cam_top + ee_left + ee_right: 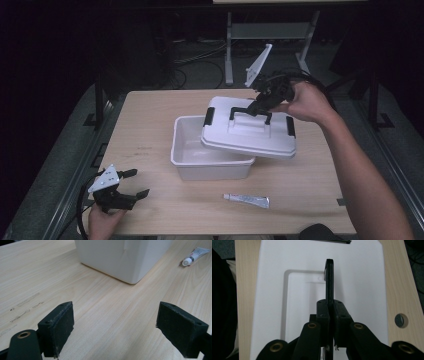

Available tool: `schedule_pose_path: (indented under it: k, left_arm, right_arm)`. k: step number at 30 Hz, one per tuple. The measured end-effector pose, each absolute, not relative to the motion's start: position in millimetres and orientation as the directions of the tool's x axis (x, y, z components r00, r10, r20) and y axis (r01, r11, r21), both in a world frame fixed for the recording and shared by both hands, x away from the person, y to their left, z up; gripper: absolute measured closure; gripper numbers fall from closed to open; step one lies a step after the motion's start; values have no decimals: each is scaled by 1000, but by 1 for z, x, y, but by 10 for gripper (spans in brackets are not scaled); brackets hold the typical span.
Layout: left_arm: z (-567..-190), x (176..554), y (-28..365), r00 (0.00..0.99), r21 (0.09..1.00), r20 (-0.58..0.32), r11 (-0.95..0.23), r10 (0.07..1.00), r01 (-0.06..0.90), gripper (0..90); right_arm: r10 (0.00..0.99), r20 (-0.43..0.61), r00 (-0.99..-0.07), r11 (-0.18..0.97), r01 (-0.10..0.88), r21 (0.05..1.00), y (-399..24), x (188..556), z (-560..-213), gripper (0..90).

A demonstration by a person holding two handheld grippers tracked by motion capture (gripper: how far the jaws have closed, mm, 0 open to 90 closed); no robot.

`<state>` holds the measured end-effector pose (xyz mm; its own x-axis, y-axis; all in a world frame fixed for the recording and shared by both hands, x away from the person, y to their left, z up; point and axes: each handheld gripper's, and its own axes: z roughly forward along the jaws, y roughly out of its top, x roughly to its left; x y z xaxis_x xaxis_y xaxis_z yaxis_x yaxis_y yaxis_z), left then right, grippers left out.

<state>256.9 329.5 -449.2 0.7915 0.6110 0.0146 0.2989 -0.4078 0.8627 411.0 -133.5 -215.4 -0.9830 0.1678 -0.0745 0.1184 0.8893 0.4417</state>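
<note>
The right gripper, clamped on the lid's handle, holds it tilted over the box toward 3 o'clock, not yet seated or set aside, while the left gripper rests with jaws apart at 7 o'clock.

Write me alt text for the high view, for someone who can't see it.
The right gripper is shut on the black handle of a white lid, holding it tilted over an open white box on a wooden table. The left gripper rests open near the table's front left, and a small tube lies in front of the box.
</note>
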Motion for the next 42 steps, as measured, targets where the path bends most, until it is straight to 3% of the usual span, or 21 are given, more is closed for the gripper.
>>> schedule_pose_path:
  k: [20, 42]
  left_arm:
    - [-449, 258, 327, 792, 861, 19, -412, 610, 297, 138]
    - [-449, 258, 327, 790, 862, 19, -410, 613, 298, 138]
  right_arm:
    - [289, -62, -955, 859, 230, 458, -204, 392, -219, 843]
    - [419, -24, -908, 802, 358, 478, -280, 374, -255, 843]
